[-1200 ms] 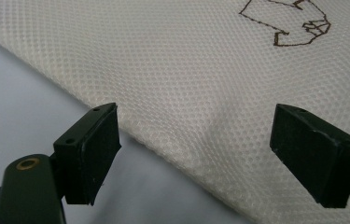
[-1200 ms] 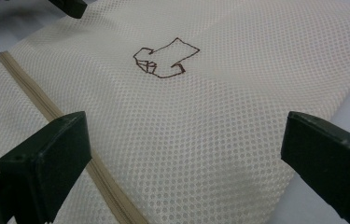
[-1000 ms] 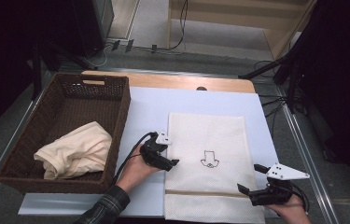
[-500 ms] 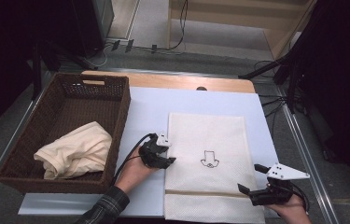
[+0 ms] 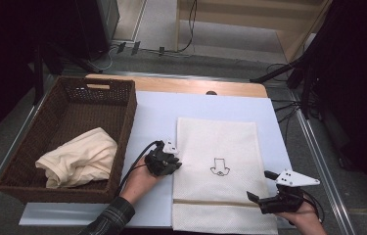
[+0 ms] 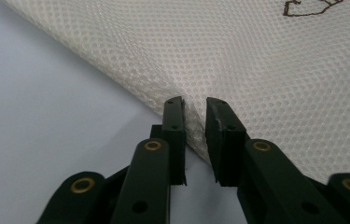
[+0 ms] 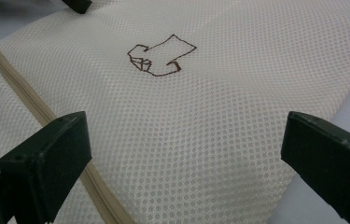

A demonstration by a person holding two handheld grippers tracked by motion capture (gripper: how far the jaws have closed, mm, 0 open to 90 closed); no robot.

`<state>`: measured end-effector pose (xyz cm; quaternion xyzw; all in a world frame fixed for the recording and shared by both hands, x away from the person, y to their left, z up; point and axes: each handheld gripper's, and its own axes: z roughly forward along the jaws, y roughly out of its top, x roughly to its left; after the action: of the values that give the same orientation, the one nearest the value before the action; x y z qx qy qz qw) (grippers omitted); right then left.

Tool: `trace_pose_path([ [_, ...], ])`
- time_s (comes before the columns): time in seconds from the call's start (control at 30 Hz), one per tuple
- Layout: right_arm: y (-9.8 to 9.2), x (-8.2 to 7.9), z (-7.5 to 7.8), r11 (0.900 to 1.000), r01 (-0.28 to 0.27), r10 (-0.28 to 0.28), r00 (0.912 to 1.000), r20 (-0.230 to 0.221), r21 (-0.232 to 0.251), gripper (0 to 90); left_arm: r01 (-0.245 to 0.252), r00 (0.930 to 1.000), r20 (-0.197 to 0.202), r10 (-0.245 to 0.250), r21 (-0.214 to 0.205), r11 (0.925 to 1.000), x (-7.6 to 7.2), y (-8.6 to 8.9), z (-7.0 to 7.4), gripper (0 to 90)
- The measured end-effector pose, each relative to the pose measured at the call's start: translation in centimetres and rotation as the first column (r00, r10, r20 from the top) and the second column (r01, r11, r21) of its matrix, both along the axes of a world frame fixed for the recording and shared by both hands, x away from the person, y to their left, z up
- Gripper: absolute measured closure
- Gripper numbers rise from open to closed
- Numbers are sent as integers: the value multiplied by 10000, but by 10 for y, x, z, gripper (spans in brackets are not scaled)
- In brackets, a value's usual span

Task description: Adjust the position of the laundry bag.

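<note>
A white mesh bag (image 5: 217, 147) lies flat on the pale blue mat (image 5: 156, 117), with a brown outline mark (image 5: 218, 166) at its middle and a tan zip seam (image 5: 210, 200) near the front. My left gripper (image 5: 173, 164) sits at the bag's left edge. Its jaws have just been closing, and in the left gripper view (image 6: 195, 105) a raised fold of the mesh (image 6: 266, 70) is pinched between them. My right gripper (image 5: 260, 186) rests at the bag's front right edge, open wide, and the mesh (image 7: 186, 93) lies flat between its jaws (image 7: 184, 135).
A brown wicker basket (image 5: 127, 112) stands at the left of the mat with a crumpled cream cloth (image 5: 78, 156) inside. The wooden table edge (image 5: 186, 85) runs along the back. Cables lie on the floor beyond it.
The left gripper's jaws have come together on the bag's left edge. Both hands have stayed where they were, and the right gripper remains open.
</note>
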<state>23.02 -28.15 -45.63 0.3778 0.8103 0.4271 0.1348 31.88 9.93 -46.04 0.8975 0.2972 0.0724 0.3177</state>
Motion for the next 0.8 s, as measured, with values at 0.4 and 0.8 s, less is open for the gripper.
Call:
trace_pose_path([
  [0.4, 6, 1, -3, 9994, 346, -346, 9992, 224, 10, 20, -359, 9984, -436, 347, -263, 9990, 3, 1, 3, 883],
  [0.8, 6, 2, -3, 9984, 511, -515, 9985, 178, 259, 20, -1070, 9934, -499, 1036, -702, 9918, 14, 7, 8, 886],
])
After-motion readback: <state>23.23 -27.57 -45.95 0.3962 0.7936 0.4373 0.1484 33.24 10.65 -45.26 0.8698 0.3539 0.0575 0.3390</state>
